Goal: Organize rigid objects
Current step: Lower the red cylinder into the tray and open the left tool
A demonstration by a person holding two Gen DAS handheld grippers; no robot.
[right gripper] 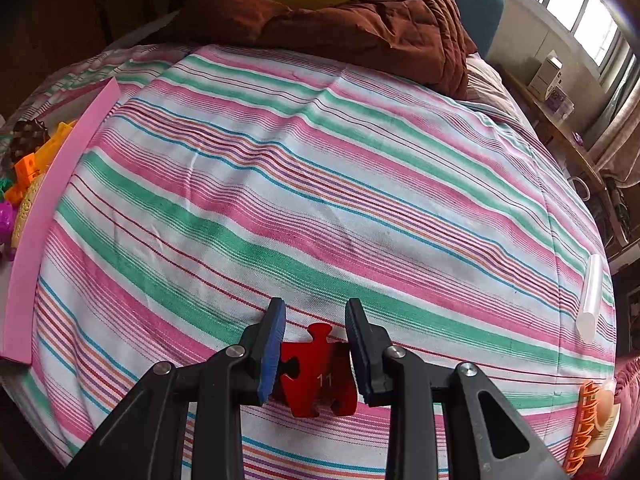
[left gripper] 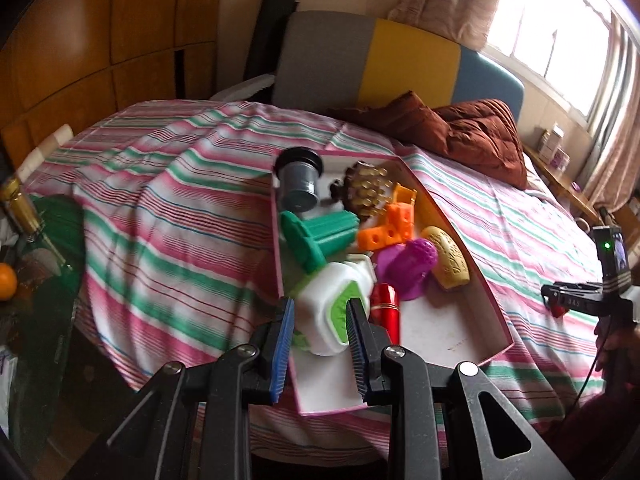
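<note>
On the striped bed lies a shallow pink-walled box (left gripper: 440, 320), whose pink wall (right gripper: 48, 184) also shows at the left of the right wrist view. Inside are a grey cylinder (left gripper: 300, 184), a green ribbed piece (left gripper: 320, 240), orange blocks (left gripper: 388, 224), a purple piece (left gripper: 408, 264), a yellow oval (left gripper: 448, 260) and a red cylinder (left gripper: 386, 308). My left gripper (left gripper: 320, 302) is shut on a white and green toy (left gripper: 328, 320) over the box's near left corner. My right gripper (right gripper: 316, 304) is shut on a red puzzle piece (right gripper: 320, 372) marked 11, low against the sheet.
A brown quilt (left gripper: 472, 132) is bunched at the headboard. A clear tube (right gripper: 592, 296) and an orange ribbed item (right gripper: 588, 428) lie at the bed's right edge. Left of the bed, a bottle (left gripper: 24, 208) and an orange fruit (left gripper: 6, 280) stand on a side table.
</note>
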